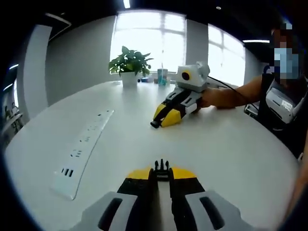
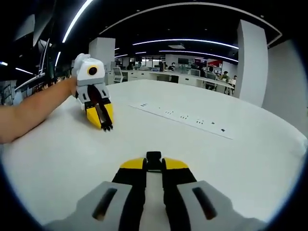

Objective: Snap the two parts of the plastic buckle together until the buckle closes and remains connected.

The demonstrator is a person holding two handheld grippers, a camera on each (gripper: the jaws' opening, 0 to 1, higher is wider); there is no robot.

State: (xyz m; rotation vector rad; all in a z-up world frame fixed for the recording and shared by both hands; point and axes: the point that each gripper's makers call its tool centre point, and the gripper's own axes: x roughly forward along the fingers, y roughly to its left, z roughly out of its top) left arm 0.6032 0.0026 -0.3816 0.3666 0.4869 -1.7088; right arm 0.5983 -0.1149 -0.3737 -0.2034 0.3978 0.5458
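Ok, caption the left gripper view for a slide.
Left gripper shut on a pronged buckle piece, facing the right gripper across the white table.

The black pronged buckle half [image 1: 162, 168] and the black socket half [image 2: 153, 157] lie apart, each clamped at tong tips.

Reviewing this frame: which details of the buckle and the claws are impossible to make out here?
- Pronged buckle half, left gripper view: body hidden between left claw jaws.
- Socket buckle half, right gripper view: mostly hidden by right claw jaws.
- Strip markings, left gripper view: too small.
- Person, left gripper view: cut off by the edge.
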